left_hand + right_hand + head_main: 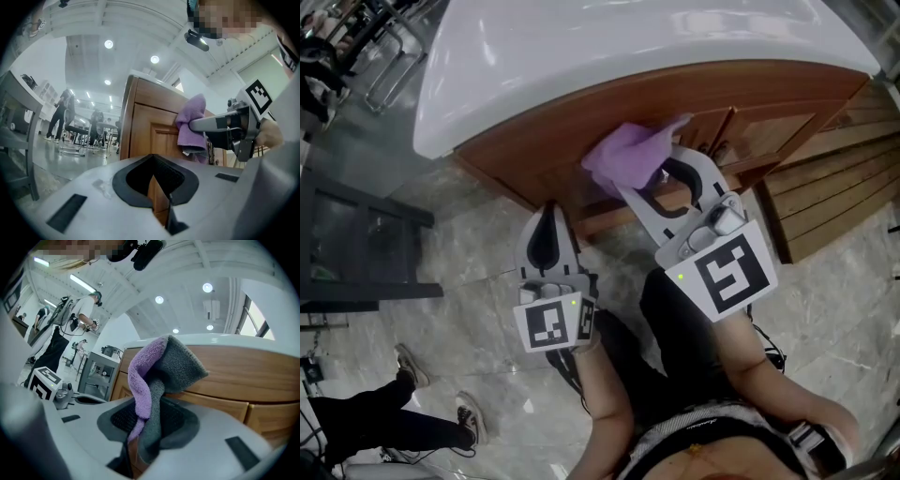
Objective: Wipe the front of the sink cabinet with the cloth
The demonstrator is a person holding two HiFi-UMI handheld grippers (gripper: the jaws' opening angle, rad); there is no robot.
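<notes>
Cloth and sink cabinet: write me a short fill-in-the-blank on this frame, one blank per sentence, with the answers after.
The right claw is shut on a purple-and-grey ___. The left claw is shut and holds ___. The right claw's load is raised to the ___ front of the sink cabinet, below the white sink top.
Missing words: cloth; nothing; wooden.

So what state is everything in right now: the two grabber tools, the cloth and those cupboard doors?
right gripper: shut on the cloth.
left gripper: shut, nothing in it, held back from the wood.
cloth: bunched up, purple on one side and grey on the other, lying against the cabinet doors.
cabinet doors: closed, as far as the views show.
</notes>
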